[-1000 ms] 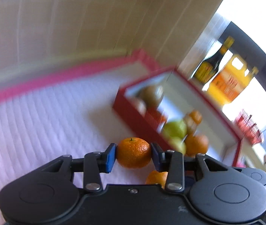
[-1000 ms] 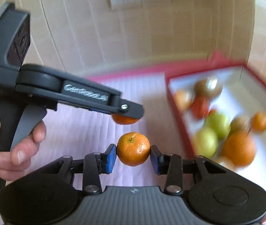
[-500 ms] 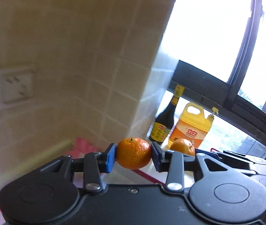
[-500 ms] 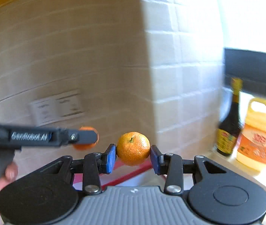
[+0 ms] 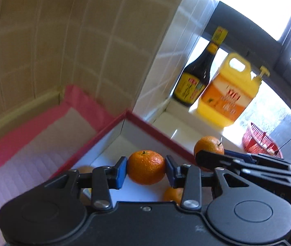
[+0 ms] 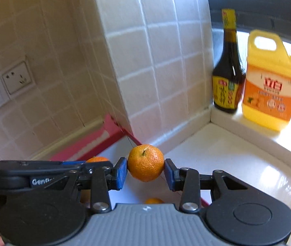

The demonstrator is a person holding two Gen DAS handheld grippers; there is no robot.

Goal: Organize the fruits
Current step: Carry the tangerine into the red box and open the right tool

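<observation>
My left gripper [image 5: 146, 171] is shut on a small orange mandarin [image 5: 146, 167], held above the far end of a red box [image 5: 157, 132] with a white inside. My right gripper [image 6: 145, 171] is shut on a second mandarin [image 6: 145, 163]. The right gripper also shows in the left wrist view [image 5: 209, 160], just right of the left one, with its mandarin [image 5: 208, 144] over the box's right rim. The left gripper shows in the right wrist view [image 6: 96, 162] at left. Another mandarin [image 5: 173, 194] lies in the box below.
A dark sauce bottle [image 6: 228, 69] and a yellow-orange jug [image 6: 272, 82] stand on the window ledge. A red basket [image 5: 260, 143] sits at right. A tiled wall corner [image 6: 141, 61] rises behind the box. A pink-edged mat [image 5: 32, 139] lies left of the box.
Both grippers, each still holding its mandarin, have tilted back down from the wall toward the far end of the red box and stand close side by side.
</observation>
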